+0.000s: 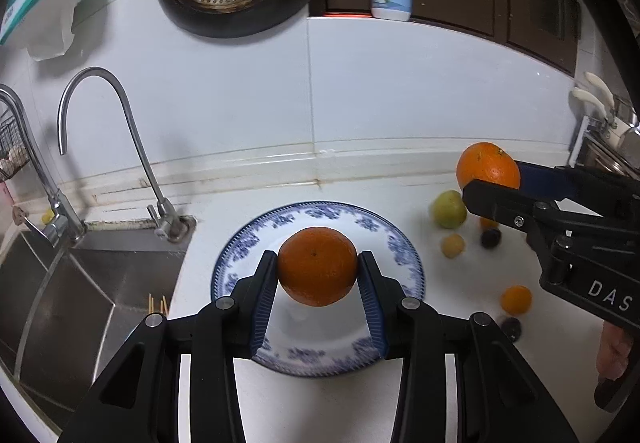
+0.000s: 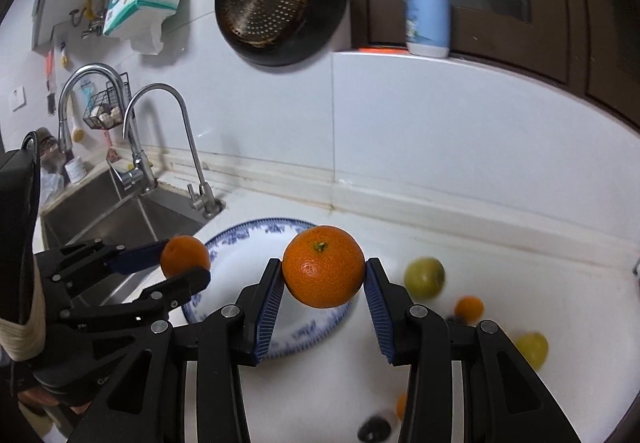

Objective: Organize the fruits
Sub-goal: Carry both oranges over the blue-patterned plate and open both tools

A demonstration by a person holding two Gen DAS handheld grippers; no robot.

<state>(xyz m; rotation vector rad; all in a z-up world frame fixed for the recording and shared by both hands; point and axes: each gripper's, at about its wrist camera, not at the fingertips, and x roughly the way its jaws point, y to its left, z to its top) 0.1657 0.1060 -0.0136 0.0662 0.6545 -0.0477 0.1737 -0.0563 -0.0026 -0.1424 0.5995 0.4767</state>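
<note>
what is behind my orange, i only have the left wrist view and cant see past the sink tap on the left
Observer: Beyond the tall tap, the right wrist view shows a wire basket hanging on the wall above the sink.

Operator: is the right gripper really gripping its orange, i only see it side on

Observer: Yes. The right gripper has a pad pressed on each side of its orange, stem end facing the camera.

Operator: any fruit i am missing on the right

Observer: A yellow-green fruit lies near the right gripper's outer finger, and a dark fruit sits low on the counter between the fingers.
</note>
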